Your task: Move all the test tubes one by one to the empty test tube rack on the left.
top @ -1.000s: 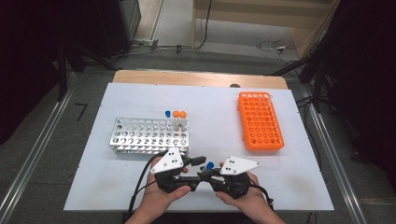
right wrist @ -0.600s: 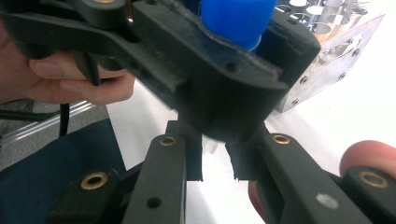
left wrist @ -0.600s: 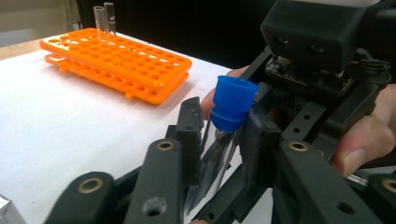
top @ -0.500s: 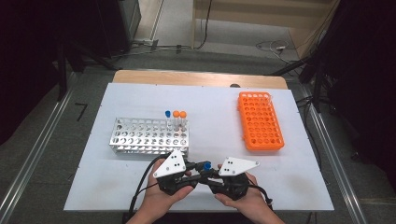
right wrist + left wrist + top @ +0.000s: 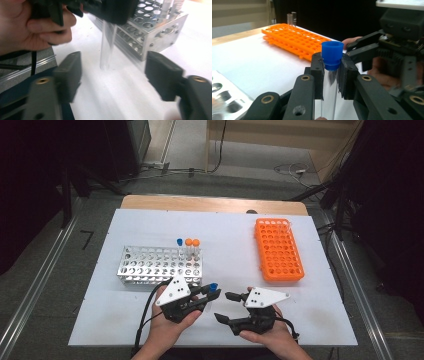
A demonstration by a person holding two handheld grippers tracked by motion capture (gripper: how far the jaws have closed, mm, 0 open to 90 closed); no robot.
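Blue-capped tube (image 5: 212, 292) — high view: clamped in the left gripper (image 5: 202, 296) at approx. 6 o'clock on the white table (image 5: 230, 235), cap pointing toward 1 o'clock, just in front of the metal rack (image 5: 160, 265). Rack holds one blue-capped and two orange-capped tubes (image 5: 192, 246) at its far right end. Orange rack (image 5: 278, 249) lies at 2 o'clock, well apart. Right gripper (image 5: 225, 307) sits just beside the left one at 5 o'clock, jaws apart w/ nothing between; they have just been opening.

Left gripper view: tube (image 5: 331, 82) upright between the two black pads (image 5: 318, 75), gripped just under the blue cap (image 5: 332, 53) — jaws clamped on it. Orange rack (image 5: 297, 41) at 11 o'clock, two clear tubes standing at its far end. Right gripper (image 5: 392, 52) at 3 o'clock, near.

Right gripper view: own jaws spread wide, blurred; clear tube body (image 5: 107, 45) at 12 o'clock beyond them, hanging from the left gripper, lower end near the table. Metal rack (image 5: 152, 32) at 1 o'clock; a hand (image 5: 32, 27) at 10 o'clock.
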